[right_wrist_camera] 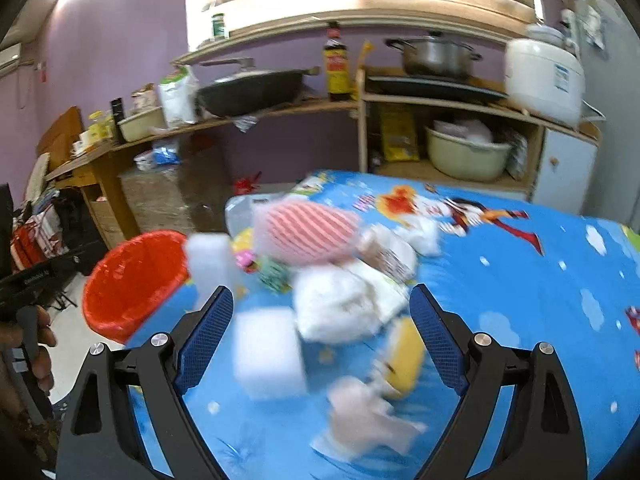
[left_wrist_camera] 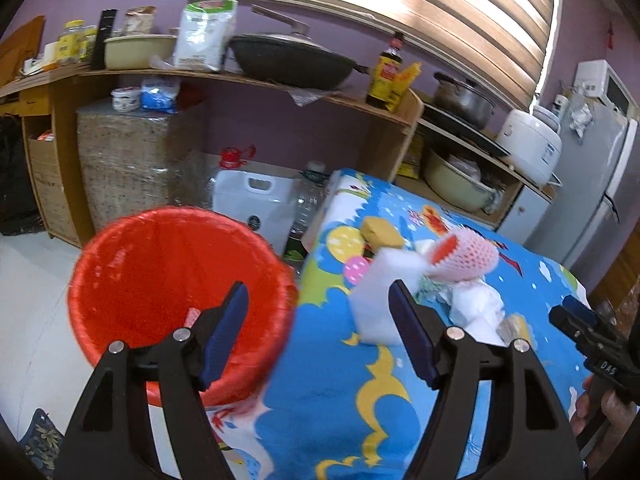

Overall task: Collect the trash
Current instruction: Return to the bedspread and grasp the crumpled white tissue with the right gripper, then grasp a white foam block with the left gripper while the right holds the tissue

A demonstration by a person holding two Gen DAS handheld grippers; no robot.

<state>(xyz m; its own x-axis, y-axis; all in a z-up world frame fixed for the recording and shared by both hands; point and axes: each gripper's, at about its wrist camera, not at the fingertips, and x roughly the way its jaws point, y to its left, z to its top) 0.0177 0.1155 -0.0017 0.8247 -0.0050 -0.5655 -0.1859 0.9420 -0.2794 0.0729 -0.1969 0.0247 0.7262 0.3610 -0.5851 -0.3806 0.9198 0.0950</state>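
Observation:
A red-lined trash bin stands on the floor at the left end of a table with a blue cartoon cloth. My left gripper is open and empty, above the bin's right rim and the table edge. A white foam block stands just behind its right finger. A pink foam net, crumpled white paper and a yellow sponge lie beyond. My right gripper is open and empty over a white foam block, white paper, a yellow item and a pale wrapper. The bin is at left.
Wooden shelves with a wok, pots, a sauce bottle and a rice cooker run along the purple wall. A white jug and a clear bottle stand on the floor behind the bin. A fridge is at right.

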